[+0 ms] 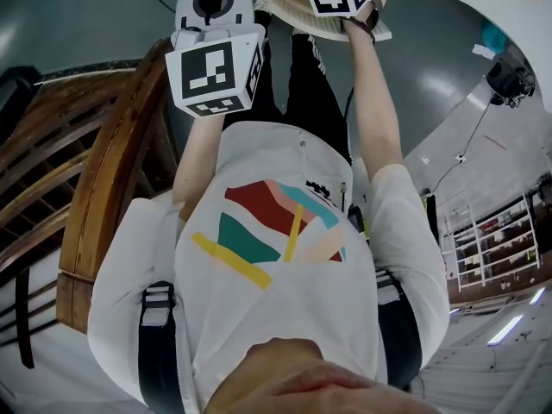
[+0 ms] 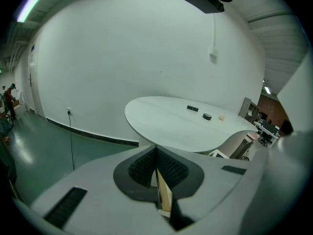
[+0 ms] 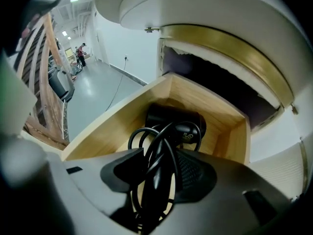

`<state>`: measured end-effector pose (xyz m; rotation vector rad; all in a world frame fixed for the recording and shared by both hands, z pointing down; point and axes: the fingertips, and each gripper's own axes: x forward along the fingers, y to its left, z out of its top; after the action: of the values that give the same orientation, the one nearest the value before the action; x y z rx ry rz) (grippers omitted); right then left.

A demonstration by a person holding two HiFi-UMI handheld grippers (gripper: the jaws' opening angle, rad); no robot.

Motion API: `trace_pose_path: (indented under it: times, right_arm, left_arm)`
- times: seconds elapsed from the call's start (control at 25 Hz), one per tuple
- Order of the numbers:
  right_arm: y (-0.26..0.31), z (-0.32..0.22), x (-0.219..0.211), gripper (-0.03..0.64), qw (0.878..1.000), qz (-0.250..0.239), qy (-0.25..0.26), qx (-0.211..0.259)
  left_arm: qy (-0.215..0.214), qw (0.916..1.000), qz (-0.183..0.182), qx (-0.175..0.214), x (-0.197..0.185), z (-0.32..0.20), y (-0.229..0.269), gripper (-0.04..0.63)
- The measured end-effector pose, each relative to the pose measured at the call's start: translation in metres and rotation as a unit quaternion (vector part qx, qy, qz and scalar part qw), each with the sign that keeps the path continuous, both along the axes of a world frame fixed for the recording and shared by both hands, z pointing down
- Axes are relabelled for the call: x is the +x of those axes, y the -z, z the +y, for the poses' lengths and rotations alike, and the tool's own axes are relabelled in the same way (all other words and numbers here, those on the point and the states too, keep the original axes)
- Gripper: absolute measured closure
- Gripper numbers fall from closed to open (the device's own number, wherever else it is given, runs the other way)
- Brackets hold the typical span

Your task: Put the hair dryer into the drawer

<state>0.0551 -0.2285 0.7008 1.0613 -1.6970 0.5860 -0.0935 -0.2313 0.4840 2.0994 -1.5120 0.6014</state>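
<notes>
Hair dryer (image 3: 173, 119) head-down into drawer (image 3: 220, 116), handle clamped in right fingers (image 3: 122, 170); left fingers (image 2: 139, 168) together.

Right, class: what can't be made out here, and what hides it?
- Right gripper view: hair dryer handle, under its cord and the right hand-held gripper.
- Head view: inside the drawer, cut by the top edge.
- Left gripper view: items on the white table, too small to name.
- Left gripper view: where the wood-coloured strip comes from, behind the pads.
</notes>
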Motion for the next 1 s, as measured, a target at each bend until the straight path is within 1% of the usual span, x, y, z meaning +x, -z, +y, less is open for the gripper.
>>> trace_pose_path:
  times: [0.36,0.76,1.0]
  right_arm:
    - [-0.017,0.011,0.000,0.422,0.999,-0.004,-0.006,-0.041]
    - [-0.005,0.015,0.000,0.419,0.999,-0.004,-0.012,-0.038]
    - [0.001,0.018,0.000,0.379,0.999,-0.004,-0.015,-0.040]
  left_arm:
    - [-0.002,0.9999,-0.007,-0.011,0.002,0.013,-0.011,0.581]
    - [-0.003,1.0000,-0.002,-0.005,-0.001,0.021,-0.007,0.581]
    - [-0.002,1.0000,0.001,0.000,-0.003,0.024,-0.007,0.581]
